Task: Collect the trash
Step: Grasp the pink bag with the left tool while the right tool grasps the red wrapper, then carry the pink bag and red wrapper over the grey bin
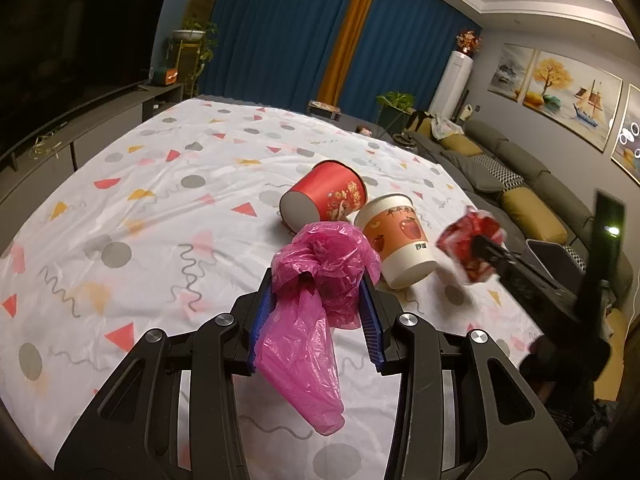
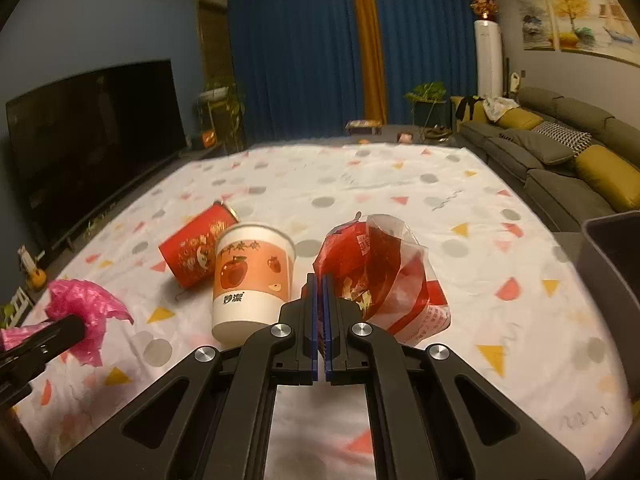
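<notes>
A white sheet [image 2: 360,184] dotted with grey circles, pink and yellow triangles and grey squiggles covers the desk, and everything else in the room sits around it. Left of the sheet, a large dark television [image 2: 92,140] stands on a long low cabinet [image 1: 100,120]. Behind the sheet, deep blue curtains [image 2: 296,56] with one orange panel [image 2: 368,48] fill the far wall. A leafy plant on a stand [image 2: 218,100] sits off the sheet's far left corner. Right of the sheet runs a grey sofa [image 2: 560,152] with mustard cushions [image 2: 608,176]. Beyond the sheet's far right corner stands a tall white air conditioner [image 2: 488,60]; paintings [image 1: 560,96] hang above the sofa.
</notes>
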`<state>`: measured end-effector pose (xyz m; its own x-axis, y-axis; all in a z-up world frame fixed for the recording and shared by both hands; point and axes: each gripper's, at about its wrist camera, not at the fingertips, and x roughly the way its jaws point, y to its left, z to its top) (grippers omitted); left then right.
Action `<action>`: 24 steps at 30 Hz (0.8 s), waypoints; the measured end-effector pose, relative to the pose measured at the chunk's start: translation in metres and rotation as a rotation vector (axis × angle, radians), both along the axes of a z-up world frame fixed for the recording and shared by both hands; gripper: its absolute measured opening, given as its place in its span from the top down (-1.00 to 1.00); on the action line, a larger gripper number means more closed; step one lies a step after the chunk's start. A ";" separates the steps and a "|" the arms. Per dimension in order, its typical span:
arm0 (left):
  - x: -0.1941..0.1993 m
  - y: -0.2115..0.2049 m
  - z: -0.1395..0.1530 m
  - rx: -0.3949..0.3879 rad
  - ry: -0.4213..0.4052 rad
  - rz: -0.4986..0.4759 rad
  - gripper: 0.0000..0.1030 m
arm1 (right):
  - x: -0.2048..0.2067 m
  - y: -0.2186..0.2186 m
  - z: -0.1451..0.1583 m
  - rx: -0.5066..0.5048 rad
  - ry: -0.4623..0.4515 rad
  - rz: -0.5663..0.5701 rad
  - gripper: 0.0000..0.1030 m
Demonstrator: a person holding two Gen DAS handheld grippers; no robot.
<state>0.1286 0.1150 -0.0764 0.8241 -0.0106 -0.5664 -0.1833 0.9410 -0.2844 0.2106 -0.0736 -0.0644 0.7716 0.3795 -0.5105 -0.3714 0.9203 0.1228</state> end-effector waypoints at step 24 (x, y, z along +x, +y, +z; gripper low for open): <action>-0.014 -0.064 0.021 0.071 -0.035 -0.087 0.26 | -0.088 -0.099 0.033 0.087 -0.127 -0.093 0.94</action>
